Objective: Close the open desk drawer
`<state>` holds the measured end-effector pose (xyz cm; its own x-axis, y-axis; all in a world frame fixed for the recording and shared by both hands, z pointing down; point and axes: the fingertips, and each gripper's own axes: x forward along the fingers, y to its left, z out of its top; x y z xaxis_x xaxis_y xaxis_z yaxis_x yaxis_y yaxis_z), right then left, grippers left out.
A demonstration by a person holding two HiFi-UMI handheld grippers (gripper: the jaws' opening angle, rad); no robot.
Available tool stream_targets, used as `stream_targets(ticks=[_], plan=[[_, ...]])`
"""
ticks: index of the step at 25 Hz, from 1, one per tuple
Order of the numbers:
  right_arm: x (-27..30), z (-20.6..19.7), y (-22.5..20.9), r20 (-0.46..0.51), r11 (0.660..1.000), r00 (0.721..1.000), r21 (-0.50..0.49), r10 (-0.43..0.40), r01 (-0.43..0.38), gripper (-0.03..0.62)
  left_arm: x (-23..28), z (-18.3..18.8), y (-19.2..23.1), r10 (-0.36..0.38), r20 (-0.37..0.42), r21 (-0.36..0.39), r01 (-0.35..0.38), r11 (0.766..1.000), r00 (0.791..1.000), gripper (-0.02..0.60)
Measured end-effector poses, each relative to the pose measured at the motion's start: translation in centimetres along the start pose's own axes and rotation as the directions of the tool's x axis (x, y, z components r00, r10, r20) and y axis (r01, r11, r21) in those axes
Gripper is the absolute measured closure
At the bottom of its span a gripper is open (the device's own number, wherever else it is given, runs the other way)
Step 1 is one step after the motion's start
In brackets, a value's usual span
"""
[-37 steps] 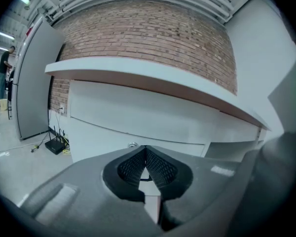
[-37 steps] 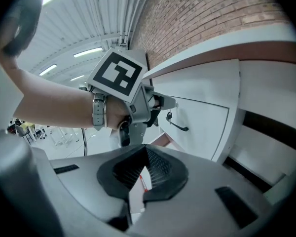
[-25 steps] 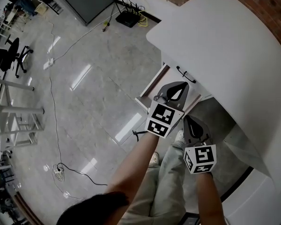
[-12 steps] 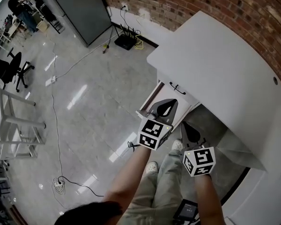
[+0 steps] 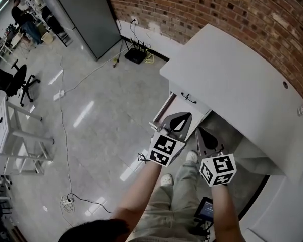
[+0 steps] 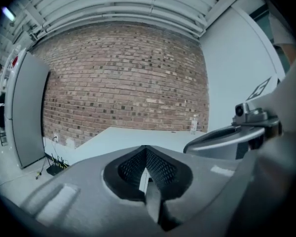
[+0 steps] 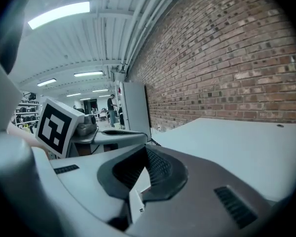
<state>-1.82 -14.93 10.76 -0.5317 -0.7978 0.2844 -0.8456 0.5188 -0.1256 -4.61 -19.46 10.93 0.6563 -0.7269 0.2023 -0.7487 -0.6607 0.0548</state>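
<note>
- Drawer [image 5: 170,105] is in neither grip. The left gripper [image 5: 180,115] has its jaws pressed together on nothing, and the right gripper [image 5: 200,130] is likewise closed and empty.
- In the head view it stands pulled out from under the white desk [image 5: 232,79], jutting toward 7 o'clock. The left gripper overlaps its near end, with the right gripper just beside it at 4 o'clock. Whether either touches it cannot be told.
- Step in hand, as I judge it, is lining up for the push.
  - Closed tips make a good blunt pusher.
  - Set them on the front face near its middle and drive straight along the slide toward 1 o'clock.
  - Avoid any sideways lean, or the drawer may rack.
- Both gripper views look over the drawer and miss it.
  - The left gripper view gives the brick wall [image 6: 123,78], the desk top and a bottle [image 6: 193,125] at 2 o'clock.
  - The right gripper view gives the left gripper's marker cube [image 7: 56,127] at 9 o'clock.
- Only the head view shows the black handle [image 5: 188,98], at 12 o'clock from the left tips. I cannot tell whether it belongs to this drawer.
</note>
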Motion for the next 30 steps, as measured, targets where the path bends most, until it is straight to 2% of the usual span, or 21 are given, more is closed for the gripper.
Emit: stream_targets(ticks=[4,11,18,30], plan=[[-1.9,1.2,1.0,0.009,1.000,1.000,-0.003,-0.013,0.013,0.586,-2.5,1.4,-0.8,0.007,0.042,-0.046,-0.005,0.999,0.999,0.578],[-4.7,1.4,3.0,-0.011,0.999,1.000,-0.040,-0.005,0.004,0.585,-6.8,2.2,-1.2,0.019,0.072,-0.065,-0.015,0.998,0.997,0.578],[-4.9,-1.0,3.6,-0.059,0.996,0.998,-0.086,0.000,-0.006,0.585,-8.9,-1.2,-0.8,0.043,0.052,-0.108,-0.038,0.993,0.998,0.578],[-6.1,-5.9,4.0,-0.110,0.996,0.992,-0.060,0.055,-0.062,0.585,-10.5,-6.3,-2.1,0.111,0.008,-0.140,-0.109,0.984,0.994,0.578]])
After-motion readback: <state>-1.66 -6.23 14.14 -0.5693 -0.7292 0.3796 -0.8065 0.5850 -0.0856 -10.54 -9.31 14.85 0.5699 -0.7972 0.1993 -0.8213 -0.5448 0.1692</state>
